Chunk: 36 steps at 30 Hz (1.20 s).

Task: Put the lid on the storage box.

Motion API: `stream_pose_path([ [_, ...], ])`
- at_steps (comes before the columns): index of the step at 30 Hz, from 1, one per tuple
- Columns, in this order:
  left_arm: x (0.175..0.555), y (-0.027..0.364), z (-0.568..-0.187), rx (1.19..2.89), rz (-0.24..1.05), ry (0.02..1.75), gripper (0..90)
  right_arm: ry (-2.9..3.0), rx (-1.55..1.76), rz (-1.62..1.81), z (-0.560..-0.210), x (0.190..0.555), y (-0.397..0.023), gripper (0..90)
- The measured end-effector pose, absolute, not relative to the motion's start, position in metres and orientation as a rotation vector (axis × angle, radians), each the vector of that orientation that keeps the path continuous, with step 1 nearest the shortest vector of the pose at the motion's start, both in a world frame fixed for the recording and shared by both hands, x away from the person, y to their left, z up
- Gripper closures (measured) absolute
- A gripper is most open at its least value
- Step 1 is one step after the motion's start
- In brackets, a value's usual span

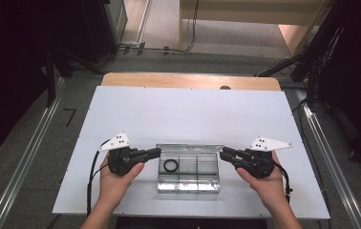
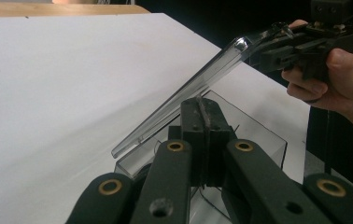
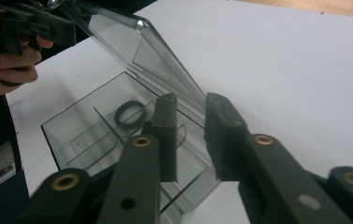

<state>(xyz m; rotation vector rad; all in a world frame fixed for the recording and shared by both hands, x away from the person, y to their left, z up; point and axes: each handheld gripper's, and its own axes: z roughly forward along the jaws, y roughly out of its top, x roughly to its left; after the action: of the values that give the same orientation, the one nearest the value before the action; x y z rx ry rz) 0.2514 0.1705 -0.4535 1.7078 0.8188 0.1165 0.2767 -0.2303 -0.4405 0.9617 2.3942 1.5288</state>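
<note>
A clear compartment box lies near the front of the white board. Its lid stands raised along the far edge. A black ring lies in the left compartment. My left gripper is at the box's left end. In the left gripper view its jaws are pressed together with a thin clear wall of the box between the pads, beside the tilted lid. My right gripper is at the right end. Its jaws stand apart around the lid's end edge, above the ring.
The board rests on a wooden table whose far edge shows behind it. Grey floor with metal rails runs along both sides. Dark equipment and cables stand at the back. Bare board stretches beyond the box.
</note>
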Motion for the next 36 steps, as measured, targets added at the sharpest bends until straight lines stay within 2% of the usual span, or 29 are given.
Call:
stream_pose_path([
  [3, 0.251, 0.170, -0.453, 1.709, 0.115, 0.817, 89.8, 2.398, 0.973, 1.543, -0.442, 0.277, -0.232, 83.0],
  [7, 0.251, 0.171, -0.454, 1.708, 0.113, 0.818, 89.8, 2.395, 0.982, 1.549, -0.442, 0.277, -0.231, 87.5],
  [36, 0.234, 0.167, -0.455, 1.714, 0.112, 0.797, 89.8, 2.412, 0.918, 1.552, -0.443, 0.251, -0.230, 88.3],
])
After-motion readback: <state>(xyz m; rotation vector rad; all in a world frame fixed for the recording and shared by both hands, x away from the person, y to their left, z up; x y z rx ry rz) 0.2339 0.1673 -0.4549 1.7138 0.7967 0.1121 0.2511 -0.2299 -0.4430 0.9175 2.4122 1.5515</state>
